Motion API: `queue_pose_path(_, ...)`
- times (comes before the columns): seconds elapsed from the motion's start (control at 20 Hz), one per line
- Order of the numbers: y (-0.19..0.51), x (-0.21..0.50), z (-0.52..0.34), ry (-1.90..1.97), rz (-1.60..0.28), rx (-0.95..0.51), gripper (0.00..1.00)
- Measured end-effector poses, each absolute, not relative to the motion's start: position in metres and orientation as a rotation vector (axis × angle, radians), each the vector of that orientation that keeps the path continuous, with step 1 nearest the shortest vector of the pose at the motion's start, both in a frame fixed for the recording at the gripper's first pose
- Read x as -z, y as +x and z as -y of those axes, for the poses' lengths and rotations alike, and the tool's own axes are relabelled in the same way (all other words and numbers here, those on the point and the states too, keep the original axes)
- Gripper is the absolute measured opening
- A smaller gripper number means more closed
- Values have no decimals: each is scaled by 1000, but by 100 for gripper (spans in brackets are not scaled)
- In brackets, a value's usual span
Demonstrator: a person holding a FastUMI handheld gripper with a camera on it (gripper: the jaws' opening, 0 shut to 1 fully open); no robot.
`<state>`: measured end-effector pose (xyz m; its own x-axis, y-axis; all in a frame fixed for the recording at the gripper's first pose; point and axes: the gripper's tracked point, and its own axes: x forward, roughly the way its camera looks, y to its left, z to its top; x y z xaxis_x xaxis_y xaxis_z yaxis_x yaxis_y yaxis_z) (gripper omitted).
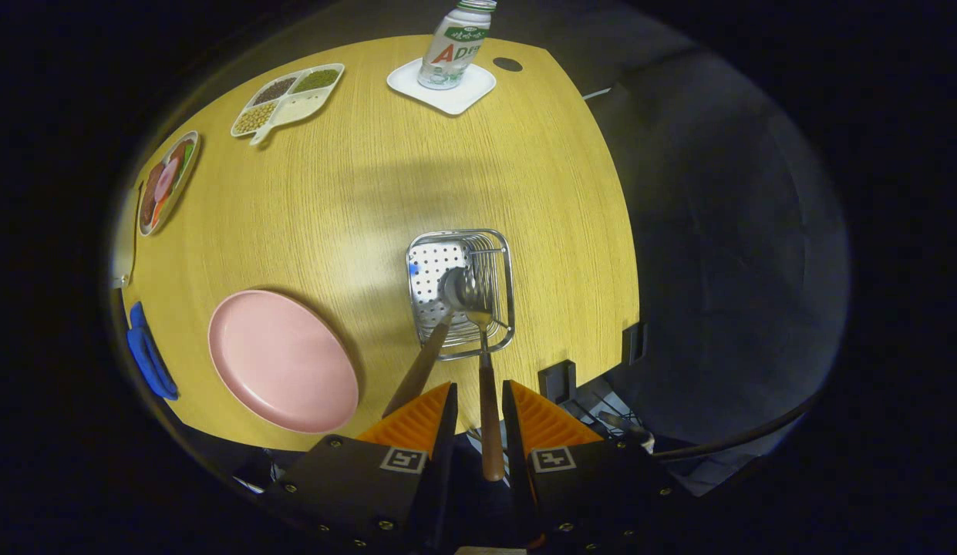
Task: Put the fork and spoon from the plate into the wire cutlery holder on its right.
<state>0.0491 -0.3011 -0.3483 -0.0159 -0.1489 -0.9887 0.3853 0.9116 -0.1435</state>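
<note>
The wire cutlery holder (500, 254) stands on the wooden table just beyond my fingers, to the right of the empty pink plate (281, 358). The spoon (453, 287) rests bowl-down inside it, its wooden handle leaning out over the near rim toward my left finger. The fork (487, 401) also has its head in the holder. Its wooden handle runs straight back between my fingers. My gripper (480, 401) is open: the fingers (416, 424) stand apart with a gap on each side of the fork handle.
At the far side a bottle (453, 42) stands on a white square coaster (470, 96). A divided tray of beans (289, 99) and a dish of food (166, 181) lie far left, and a blue object (146, 354) beside the plate. The table edge (631, 308) runs close right of the holder.
</note>
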Motion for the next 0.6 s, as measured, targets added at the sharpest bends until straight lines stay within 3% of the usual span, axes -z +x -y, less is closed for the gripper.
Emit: queue_pose_path(0.6,75,328,295,272,-1355,428,35)
